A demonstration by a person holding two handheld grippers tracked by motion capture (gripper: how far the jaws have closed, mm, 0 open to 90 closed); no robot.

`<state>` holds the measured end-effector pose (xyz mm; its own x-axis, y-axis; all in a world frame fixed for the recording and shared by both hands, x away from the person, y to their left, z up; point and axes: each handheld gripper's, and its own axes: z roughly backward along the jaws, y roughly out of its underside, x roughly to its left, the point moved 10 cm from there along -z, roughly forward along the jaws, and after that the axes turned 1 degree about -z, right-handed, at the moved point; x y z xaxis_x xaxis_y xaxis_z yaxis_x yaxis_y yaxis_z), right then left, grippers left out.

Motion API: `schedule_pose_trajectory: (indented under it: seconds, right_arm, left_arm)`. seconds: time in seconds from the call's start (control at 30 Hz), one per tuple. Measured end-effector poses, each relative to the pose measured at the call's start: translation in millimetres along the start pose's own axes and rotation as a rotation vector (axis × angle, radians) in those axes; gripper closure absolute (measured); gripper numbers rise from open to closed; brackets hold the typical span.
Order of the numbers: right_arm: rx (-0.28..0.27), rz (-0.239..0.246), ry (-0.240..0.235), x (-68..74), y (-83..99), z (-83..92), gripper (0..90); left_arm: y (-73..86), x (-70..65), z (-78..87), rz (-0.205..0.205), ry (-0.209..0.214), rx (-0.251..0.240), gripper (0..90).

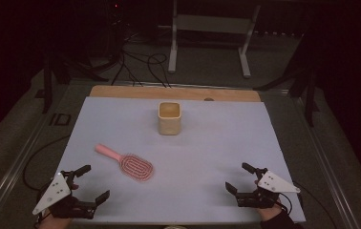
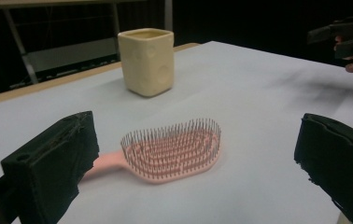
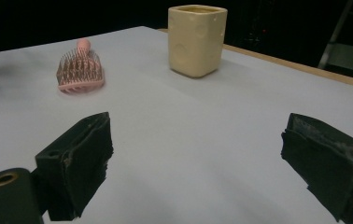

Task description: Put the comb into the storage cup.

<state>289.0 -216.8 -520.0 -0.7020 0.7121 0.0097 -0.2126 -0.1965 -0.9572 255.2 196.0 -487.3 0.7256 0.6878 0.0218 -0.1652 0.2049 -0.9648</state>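
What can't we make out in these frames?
- Cup contents: the high view shows just a dim opening; in both gripper views the wall hides the inside.
- Hairbrush handle: left gripper view, partly behind the near jaw.
- Left gripper hand: high view, cut off by the bottom edge.

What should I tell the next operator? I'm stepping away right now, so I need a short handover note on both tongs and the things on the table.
Left tongs: open, empty, at the near left corner, aimed at the brush.
Right tongs: open, empty, near right edge.
Pink plastic oval hairbrush: flat on the pale table cover, bristles up, untouched, closest to the left tongs.
Cream square ceramic cup: upright farther back, centre.
Done: nothing gripped yet.
Left: probably grasp the brush; the cup may be its destination.
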Motion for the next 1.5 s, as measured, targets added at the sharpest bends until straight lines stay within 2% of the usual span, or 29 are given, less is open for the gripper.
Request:
schedule_pose_trajectory:
  seconds: [0.1, 0.17, 0.37, 0.73, 1.1, 1.13, 1.2, 1.5]
  right_arm:
    - [-0.005, -0.003, 0.002, -0.1, -1.2, 0.2, 8.3]
    - [-0.008, -0.005, 0.002, -0.9, -1.5, -0.2, 8.3]
    - [-0.007, -0.006, -0.002, 0.0, -1.5, -0.3, 8.3]
    - [-0.011, -0.011, -0.001, 0.9, -2.3, -0.5, 8.3]
    - [-0.013, -0.013, -0.001, 1.5, -2.7, -0.9, 8.3]
    - [-0.013, -0.011, -0.002, 1.5, -2.9, -0.8, 8.3]
    - [-0.015, -0.01, -0.001, 1.2, -3.2, -0.5, 8.3]
    - [-0.016, -0.013, -0.003, 1.8, -3.5, -0.9, 8.3]
  left_arm:
    - [-10.9, 3.6, 2.7, -0.016, 0.002, -0.002, 0.2]
    - [-17.7, 6.2, 4.1, -0.012, 0.009, -0.006, 0.2]
    - [-31.8, 13.3, 5.2, -0.033, 0.01, -0.001, 0.2]
    - [-55.9, 25.9, 5.5, -0.036, 0.007, -0.018, 0.2]
    - [-74.4, 40.0, -1.4, -0.042, 0.012, 0.012, 0.2]
    - [-75.6, 42.4, -2.7, -0.04, -0.005, 0.022, 0.2]
    - [-77.9, 45.6, -5.0, -0.036, -0.008, 0.026, 0.2]
    - [-79.9, 64.5, -18.7, -0.025, -0.019, 0.072, 0.2]
